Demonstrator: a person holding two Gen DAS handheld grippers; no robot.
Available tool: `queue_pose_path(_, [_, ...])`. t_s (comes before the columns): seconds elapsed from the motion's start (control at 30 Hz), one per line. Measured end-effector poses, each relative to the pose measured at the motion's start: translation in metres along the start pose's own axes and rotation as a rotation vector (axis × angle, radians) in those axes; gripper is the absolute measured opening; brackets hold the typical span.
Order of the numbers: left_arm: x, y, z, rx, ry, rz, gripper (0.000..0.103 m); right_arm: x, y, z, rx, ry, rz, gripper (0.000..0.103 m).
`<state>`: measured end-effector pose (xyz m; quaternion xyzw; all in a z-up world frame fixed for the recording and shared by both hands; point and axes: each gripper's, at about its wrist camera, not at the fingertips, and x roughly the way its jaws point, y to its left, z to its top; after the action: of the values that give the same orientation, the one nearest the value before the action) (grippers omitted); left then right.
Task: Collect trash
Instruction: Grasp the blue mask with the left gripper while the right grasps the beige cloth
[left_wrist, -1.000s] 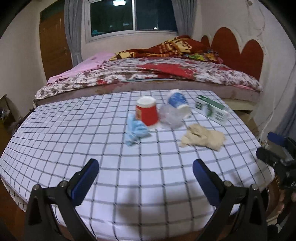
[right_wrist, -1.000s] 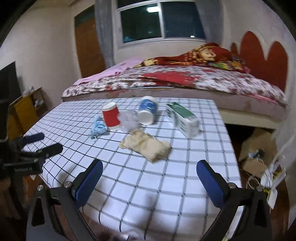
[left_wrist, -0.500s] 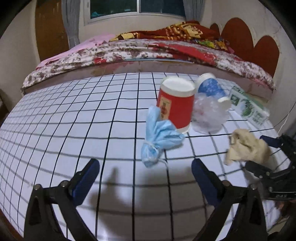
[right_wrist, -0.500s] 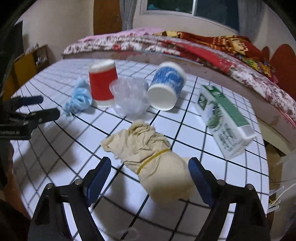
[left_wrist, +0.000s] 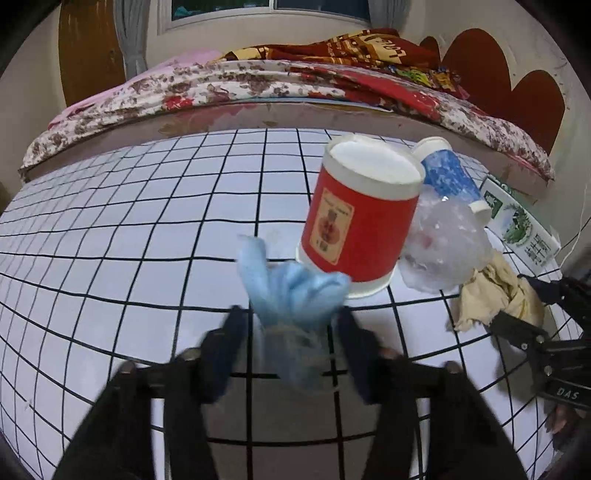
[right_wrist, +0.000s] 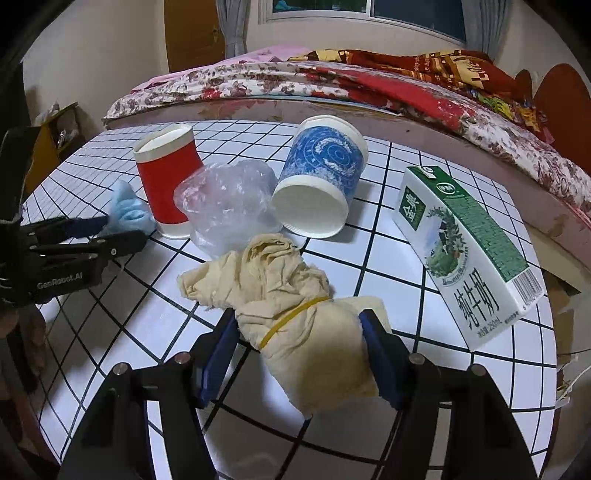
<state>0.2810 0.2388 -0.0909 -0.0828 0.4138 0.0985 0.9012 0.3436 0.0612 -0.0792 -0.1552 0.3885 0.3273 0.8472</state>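
Observation:
On the checked tablecloth (left_wrist: 110, 258) lies a crumpled blue face mask (left_wrist: 291, 295). My left gripper (left_wrist: 291, 332) has its fingers close on both sides of the mask's lower end, closing on it; motion blur hides whether they touch. My right gripper (right_wrist: 299, 332) is shut on a beige cloth bundle (right_wrist: 295, 306) tied with a yellow rubber band. An upside-down red paper cup (left_wrist: 358, 225) stands just behind the mask. A crumpled clear plastic bag (right_wrist: 225, 203), a blue cup on its side (right_wrist: 321, 184) and a green-white milk carton (right_wrist: 465, 254) lie nearby.
A bed with a floral cover (left_wrist: 258, 81) runs along the table's far edge. A wooden door (left_wrist: 88, 48) and a window are behind it. The left gripper also shows in the right wrist view (right_wrist: 92, 232) at the left.
Both grippers have moved forward over the table and narrowed. The left now flanks the blue mask; the right has closed on the beige cloth bundle.

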Motion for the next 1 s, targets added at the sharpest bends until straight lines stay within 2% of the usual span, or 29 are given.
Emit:
queue_pose_path(0.03, [-0.001, 0.000, 0.000, 0.000, -0.002, -0.008, 0.036, 0.000, 0.000, 0.000, 0.006, 0.000, 0.001, 0.059])
queue_pose_path(0.17, [-0.011, -0.001, -0.007, 0.008, -0.028, -0.008, 0.034, -0.009, -0.007, -0.004, 0.067, -0.028, 0.028, 0.042])
queue_pose_path(0.27, [-0.022, 0.002, -0.015, -0.015, -0.049, -0.017, 0.033, -0.021, -0.012, -0.010, 0.108, -0.050, 0.055, 0.036])
queue_pose_path(0.63, [-0.068, -0.018, -0.028, 0.040, -0.122, -0.035, 0.032, -0.078, -0.018, -0.038, 0.162, -0.137, 0.021, 0.035])
queue_pose_path(0.83, [-0.110, -0.034, -0.030, 0.107, -0.193, -0.047, 0.032, -0.118, -0.015, -0.060, 0.190, -0.181, 0.012, 0.035])
queue_pose_path(1.0, [-0.150, -0.045, -0.037, 0.121, -0.241, -0.071, 0.032, -0.154, -0.015, -0.079, 0.223, -0.224, 0.004, 0.035])
